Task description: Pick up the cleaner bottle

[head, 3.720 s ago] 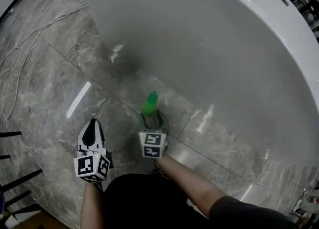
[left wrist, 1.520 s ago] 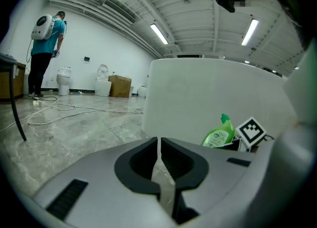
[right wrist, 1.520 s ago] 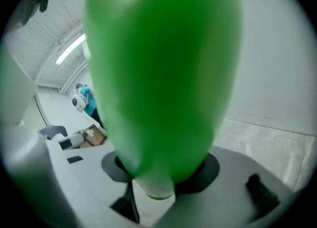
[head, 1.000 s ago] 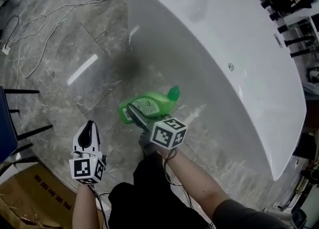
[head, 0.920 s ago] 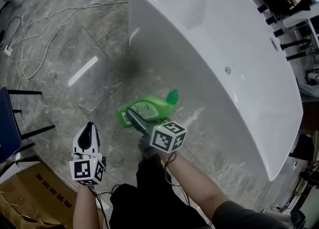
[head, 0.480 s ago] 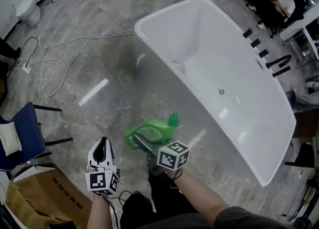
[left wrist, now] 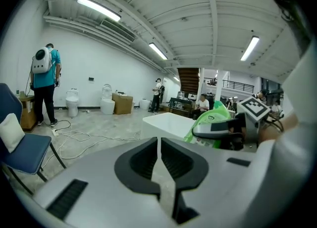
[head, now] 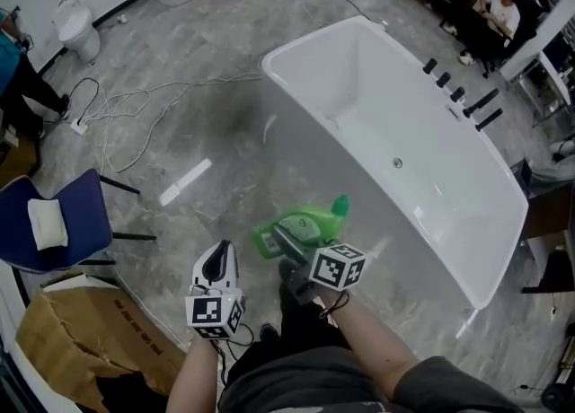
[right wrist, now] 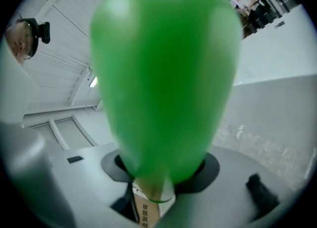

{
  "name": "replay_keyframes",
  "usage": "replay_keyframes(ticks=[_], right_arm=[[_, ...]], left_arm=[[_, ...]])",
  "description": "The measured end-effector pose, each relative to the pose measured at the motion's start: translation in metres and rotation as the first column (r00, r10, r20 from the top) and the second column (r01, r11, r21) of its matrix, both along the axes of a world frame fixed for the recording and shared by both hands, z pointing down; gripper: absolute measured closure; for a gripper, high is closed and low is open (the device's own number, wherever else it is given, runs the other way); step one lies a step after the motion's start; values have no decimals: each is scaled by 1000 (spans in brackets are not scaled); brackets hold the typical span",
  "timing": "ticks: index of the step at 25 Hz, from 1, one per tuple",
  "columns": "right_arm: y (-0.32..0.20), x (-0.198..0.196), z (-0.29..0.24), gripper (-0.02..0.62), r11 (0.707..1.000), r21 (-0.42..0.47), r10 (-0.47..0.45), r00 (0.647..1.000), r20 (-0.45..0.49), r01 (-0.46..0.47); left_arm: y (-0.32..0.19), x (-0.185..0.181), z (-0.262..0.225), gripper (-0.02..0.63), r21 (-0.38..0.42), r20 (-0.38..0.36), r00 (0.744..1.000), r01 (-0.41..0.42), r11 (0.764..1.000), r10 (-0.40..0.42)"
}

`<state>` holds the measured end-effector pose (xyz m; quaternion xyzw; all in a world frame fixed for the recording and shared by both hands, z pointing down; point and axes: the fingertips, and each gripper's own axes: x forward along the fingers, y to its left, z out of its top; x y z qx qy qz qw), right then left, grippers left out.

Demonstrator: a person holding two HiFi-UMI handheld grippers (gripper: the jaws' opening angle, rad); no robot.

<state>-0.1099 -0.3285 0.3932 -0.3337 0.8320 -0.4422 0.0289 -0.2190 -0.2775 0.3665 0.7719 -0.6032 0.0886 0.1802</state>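
Above the grey marble floor [head: 180,124], beside the outer wall of a white bathtub [head: 310,41], the right tool [head: 286,242] holds the green cleaner bottle [head: 310,223] clear of the ground. The bottle lies tilted nearly on its side in the grip, and its green cap points towards the tub. In the right gripper view the bottle [right wrist: 163,73] fills most of the frame and sits between the two jaws. Its body hides the pads, so they seem to press on its sides, and a strip of label [right wrist: 146,207] shows at its lower end.

Just to the left, the left tool [head: 220,254] hangs apart from the bottle and carries nothing. The left gripper view shows its jaws [left wrist: 158,157] brought together, with only a thin seam between them. In that same view the bottle [left wrist: 210,123] shows off to the right, clamped in the right tool [left wrist: 223,130], with the tub's white rim behind it.

Black tap fittings [head: 458,92] stand along the tub's far rim. White cables [head: 153,97] trail across the floor towards a toilet [head: 76,25] by the wall. A blue chair [head: 81,214] with a white pad on its seat stands at the left, and a torn cardboard box [head: 81,339] lies below it. A person in a teal shirt [left wrist: 44,83] stands near the far wall.
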Motion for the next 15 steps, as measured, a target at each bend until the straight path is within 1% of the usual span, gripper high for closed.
replay_keyframes(ticks=[2,4,7,10,15], right_arm=[[25,8,-12,394,999,2,40,999,0,-40],[52,16,-21,394,997,-8,80,997,18,-80],[92,34,-30,394,992,-19,125,992,16,-124],[125,53,-38,394,985,-42,170,985,31,-169],[170,79,-45,394,971,-84,229,971,68,-223]], left_arm=[[29,1,-13,574,15,-6,1000,-13,1000,13],[56,0,-20,574,24,-19,1000,-23,999,23],[92,6,-17,574,6,-44,998,-33,999,34],[118,16,-15,574,-4,-61,997,-48,999,48],[151,36,-15,574,-21,-78,992,-97,995,95]])
